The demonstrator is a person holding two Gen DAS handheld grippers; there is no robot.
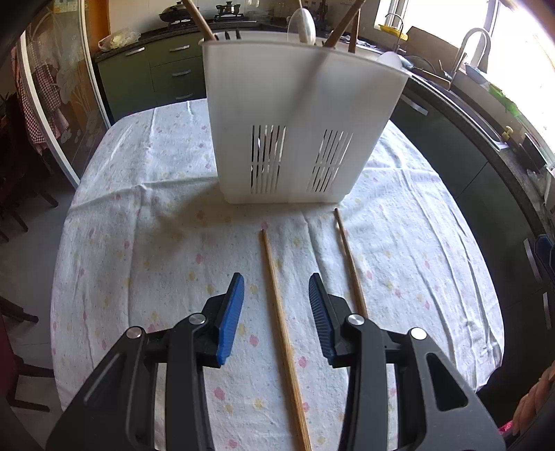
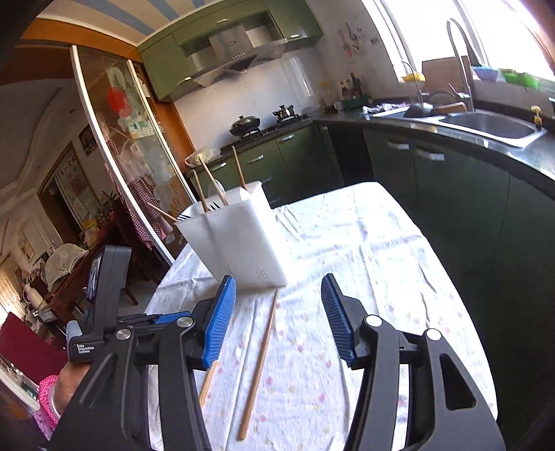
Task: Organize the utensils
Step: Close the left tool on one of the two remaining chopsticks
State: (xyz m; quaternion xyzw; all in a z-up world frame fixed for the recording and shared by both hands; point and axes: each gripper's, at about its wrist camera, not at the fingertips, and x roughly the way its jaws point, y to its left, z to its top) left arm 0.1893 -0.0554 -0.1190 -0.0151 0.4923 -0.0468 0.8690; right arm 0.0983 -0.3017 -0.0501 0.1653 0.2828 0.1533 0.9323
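Observation:
A white slotted utensil holder (image 1: 301, 104) stands upright on the table, with chopsticks, a white spoon (image 1: 303, 26) and dark handles sticking out of it. Two wooden chopsticks lie on the cloth in front of it. The lighter chopstick (image 1: 281, 312) runs between the fingers of my left gripper (image 1: 275, 279), which is open above it with its pads apart from the stick. The darker chopstick (image 1: 347, 253) lies just right of that gripper. In the right wrist view my right gripper (image 2: 278, 281) is open and holds nothing, above the darker chopstick (image 2: 260, 360) and short of the holder (image 2: 242, 236).
The table wears a white floral cloth (image 1: 138, 208). Dark green cabinets and a counter with a sink (image 2: 492, 125) run along the right side. A glass sliding door (image 2: 114, 145) and chairs stand at the left. A hand in a pink sleeve (image 2: 52, 392) holds the left gripper's body.

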